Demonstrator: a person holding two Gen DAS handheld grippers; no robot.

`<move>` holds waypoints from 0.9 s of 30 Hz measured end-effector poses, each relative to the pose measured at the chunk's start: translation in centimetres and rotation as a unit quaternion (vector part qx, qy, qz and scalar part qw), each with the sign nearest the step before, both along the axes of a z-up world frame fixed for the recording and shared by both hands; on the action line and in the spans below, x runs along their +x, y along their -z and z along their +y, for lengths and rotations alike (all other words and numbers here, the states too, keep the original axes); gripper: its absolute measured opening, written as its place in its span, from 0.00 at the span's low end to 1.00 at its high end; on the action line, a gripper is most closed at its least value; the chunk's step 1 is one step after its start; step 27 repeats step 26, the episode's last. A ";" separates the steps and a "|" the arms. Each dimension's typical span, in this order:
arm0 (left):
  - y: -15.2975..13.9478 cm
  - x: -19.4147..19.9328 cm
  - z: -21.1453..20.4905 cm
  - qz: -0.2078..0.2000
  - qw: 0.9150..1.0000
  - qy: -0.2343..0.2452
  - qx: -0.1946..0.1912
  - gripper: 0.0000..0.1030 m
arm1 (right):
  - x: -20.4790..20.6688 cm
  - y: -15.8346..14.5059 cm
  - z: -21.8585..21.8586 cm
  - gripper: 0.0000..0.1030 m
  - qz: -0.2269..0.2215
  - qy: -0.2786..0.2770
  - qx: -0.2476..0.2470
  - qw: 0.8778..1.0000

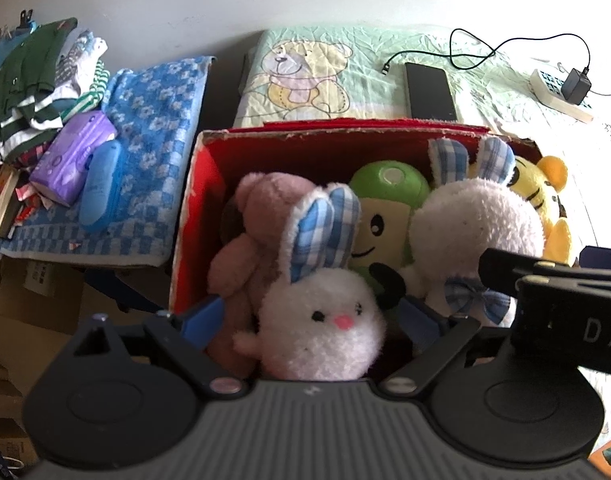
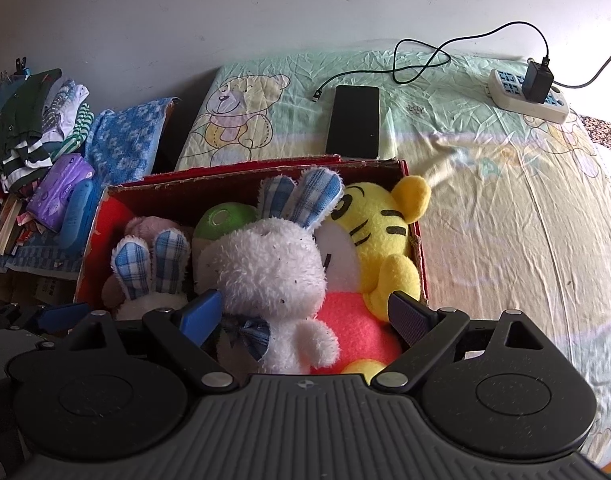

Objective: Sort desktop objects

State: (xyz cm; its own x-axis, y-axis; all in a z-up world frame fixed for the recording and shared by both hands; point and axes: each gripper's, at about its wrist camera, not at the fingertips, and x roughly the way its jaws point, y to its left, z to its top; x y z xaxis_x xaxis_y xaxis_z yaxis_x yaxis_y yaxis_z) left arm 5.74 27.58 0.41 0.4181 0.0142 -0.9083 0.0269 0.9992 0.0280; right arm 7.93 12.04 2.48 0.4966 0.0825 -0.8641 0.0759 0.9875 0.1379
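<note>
Left wrist view: left gripper (image 1: 311,316) spread wide at bottom centre, blue fingers (image 1: 203,316) either side of the small white bunny (image 1: 321,332), no clear contact, so released; bunny sits at the near edge of the red box (image 1: 197,184), plaid ears up; pink plush (image 1: 249,240) just left of it, green plush (image 1: 385,208) behind, bigger white bunny (image 1: 473,232) to the right, yellow tiger (image 1: 545,192) at the far right of the box; blue towel (image 1: 153,128) and clothes pile (image 1: 37,80) in the upper left.

Right wrist view: right gripper (image 2: 301,316) also released, jaws apart over the near side of the same box (image 2: 105,216); big bunny (image 2: 273,276) and tiger (image 2: 381,232) lie between the fingers, touching each other; small bunny's (image 2: 149,280) ears poke up lower left; box rests on the bed (image 2: 505,220); black phone (image 2: 353,120) just behind the box, cable (image 2: 421,60) and power strip (image 2: 525,96) in the upper right.
</note>
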 end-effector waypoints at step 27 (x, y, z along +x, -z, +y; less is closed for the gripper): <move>0.1 -0.4 -0.4 -0.025 1.000 0.006 0.005 0.87 | -0.8 0.0 -0.7 0.89 -0.009 0.012 0.020 1.000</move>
